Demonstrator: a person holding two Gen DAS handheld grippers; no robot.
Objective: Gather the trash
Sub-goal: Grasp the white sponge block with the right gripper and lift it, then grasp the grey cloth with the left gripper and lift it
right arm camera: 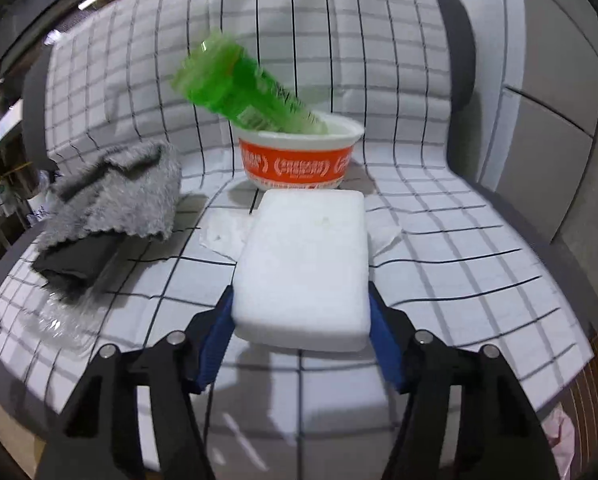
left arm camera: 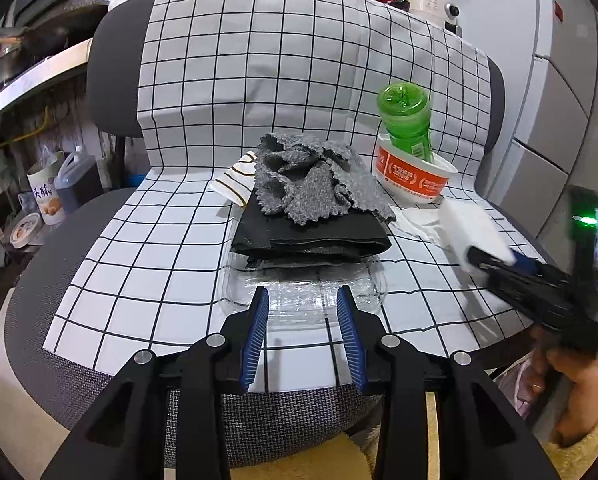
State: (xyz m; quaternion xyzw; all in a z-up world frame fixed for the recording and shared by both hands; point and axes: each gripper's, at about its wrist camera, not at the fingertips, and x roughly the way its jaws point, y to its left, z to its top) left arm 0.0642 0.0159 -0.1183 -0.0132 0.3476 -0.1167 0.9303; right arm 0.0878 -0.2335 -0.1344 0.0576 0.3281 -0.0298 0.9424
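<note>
My right gripper [right arm camera: 301, 308] is shut on a white sponge block [right arm camera: 305, 264] and holds it above the checked cloth [right arm camera: 459, 240]; it also shows in the left wrist view [left arm camera: 479, 252]. Beyond it an orange and white bowl [right arm camera: 299, 160] holds a tilted green bottle [right arm camera: 239, 84]. A white tissue [right arm camera: 219, 232] lies flat under the sponge. My left gripper [left arm camera: 303, 304] is open and empty over a clear plastic tray [left arm camera: 303, 292]. On the tray lie a black cloth [left arm camera: 311, 236] and a grey rag [left arm camera: 311, 176].
All this sits on a grey office chair [left arm camera: 111, 80] draped with the checked cloth [left arm camera: 139, 280]. A striped white paper [left arm camera: 237, 180] pokes out left of the rag. Shelves with pots and jars stand to the left [left arm camera: 43, 196]. Grey cabinets are on the right [left arm camera: 559, 120].
</note>
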